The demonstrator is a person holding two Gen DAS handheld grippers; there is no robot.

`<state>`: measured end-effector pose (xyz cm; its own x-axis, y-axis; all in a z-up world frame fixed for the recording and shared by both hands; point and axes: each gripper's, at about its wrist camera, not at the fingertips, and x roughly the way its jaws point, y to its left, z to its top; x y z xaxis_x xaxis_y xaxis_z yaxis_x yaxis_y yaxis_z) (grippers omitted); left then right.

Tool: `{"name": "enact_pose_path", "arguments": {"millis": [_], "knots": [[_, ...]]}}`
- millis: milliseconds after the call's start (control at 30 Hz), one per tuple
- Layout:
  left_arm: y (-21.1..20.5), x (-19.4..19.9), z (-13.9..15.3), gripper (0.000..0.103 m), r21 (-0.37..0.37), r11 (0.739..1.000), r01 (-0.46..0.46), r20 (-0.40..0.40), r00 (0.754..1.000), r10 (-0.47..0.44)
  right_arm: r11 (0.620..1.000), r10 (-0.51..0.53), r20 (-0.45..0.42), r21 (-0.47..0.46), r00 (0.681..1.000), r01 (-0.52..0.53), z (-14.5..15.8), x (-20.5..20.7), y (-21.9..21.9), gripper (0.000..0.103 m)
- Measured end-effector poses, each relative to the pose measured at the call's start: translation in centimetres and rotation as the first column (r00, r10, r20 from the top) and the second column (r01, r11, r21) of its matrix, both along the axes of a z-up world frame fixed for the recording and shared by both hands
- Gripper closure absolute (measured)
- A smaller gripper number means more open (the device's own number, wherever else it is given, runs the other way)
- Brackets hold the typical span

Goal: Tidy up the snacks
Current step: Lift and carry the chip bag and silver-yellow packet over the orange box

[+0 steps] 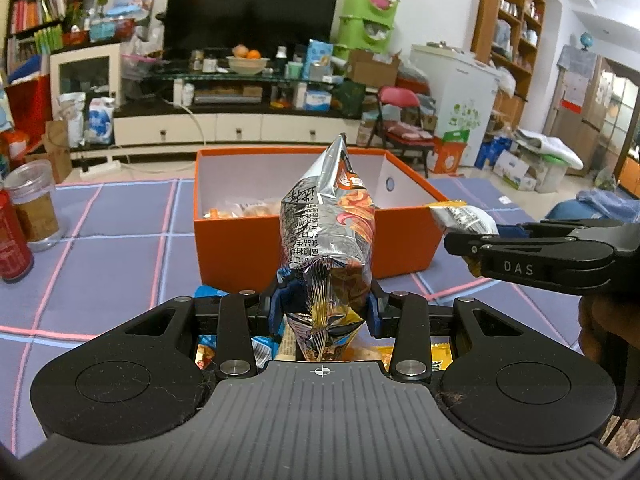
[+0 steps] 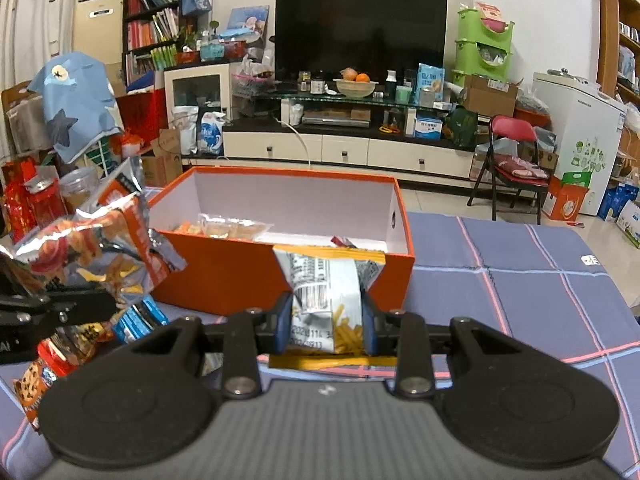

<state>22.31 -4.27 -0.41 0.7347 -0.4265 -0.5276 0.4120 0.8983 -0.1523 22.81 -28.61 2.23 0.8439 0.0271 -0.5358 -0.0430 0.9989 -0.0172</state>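
Snack packets [image 2: 228, 227] lie in the box [image 2: 280, 276] on the table [image 2: 540, 300].

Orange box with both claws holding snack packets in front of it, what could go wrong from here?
1. The left claw pinches only the bottom corner of the tall silver packet; it could swing or slip out.
2. The right claw holds the white fries packet just short of the orange box; it may catch the near wall.
3. The claws are close together and could bump.

A large black flat television [image 2: 361, 31] stands against the white wall, above a long white-drawered low cabinet [image 2: 344, 152]; a red folding chair [image 2: 510, 160] sits right of it.
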Motion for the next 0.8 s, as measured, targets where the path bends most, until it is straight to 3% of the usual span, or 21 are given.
{"name": "enact_pose_path", "arguments": {"millis": [433,800], "knots": [[-0.4,-0.3,0.6,0.1,0.058,0.996,-0.073,0.028,0.997,0.072,1.0,0.008,0.014,-0.004,1.0,-0.008,0.4,-0.4,0.1,0.069],[-1.4,-1.4,3.8,0.1,0.058,0.991,-0.123,0.112,0.987,0.116,1.0,-0.002,0.065,0.023,0.998,0.001,2.2,-0.8,0.1,0.069]]}}
